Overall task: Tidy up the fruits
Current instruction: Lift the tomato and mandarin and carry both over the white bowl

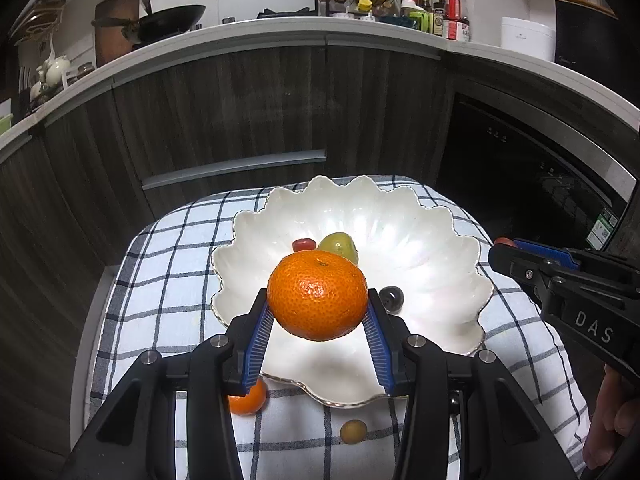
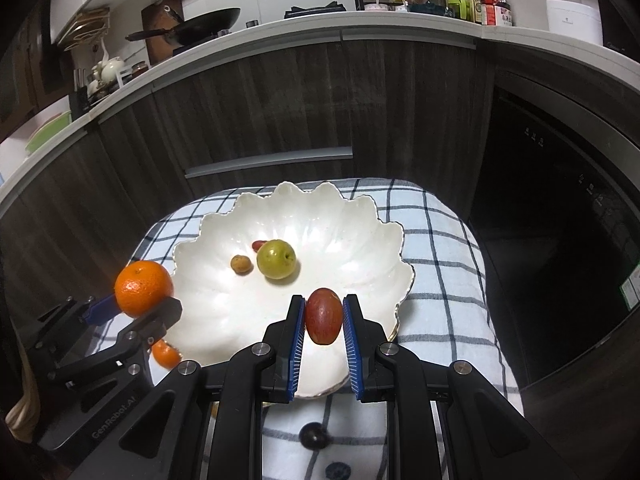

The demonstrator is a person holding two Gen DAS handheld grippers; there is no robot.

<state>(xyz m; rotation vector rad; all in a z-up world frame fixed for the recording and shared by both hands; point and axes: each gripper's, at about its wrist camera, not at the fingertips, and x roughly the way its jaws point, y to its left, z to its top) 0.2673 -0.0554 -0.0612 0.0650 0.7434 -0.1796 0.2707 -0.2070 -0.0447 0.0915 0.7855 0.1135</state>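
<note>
Holding an orange (image 1: 317,295) over the white scalloped bowl (image 1: 420,216), the left gripper (image 1: 318,322) clamps it firmly. Right gripper (image 2: 324,316) grips a red oval fruit (image 2: 324,316) above the bowl's near rim.

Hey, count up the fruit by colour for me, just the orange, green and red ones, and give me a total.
Orange: 2 (large orange, small orange)
Green: 1 (green fruit)
Red: 2 (small red fruit, oval red fruit)
Total: 5
</note>
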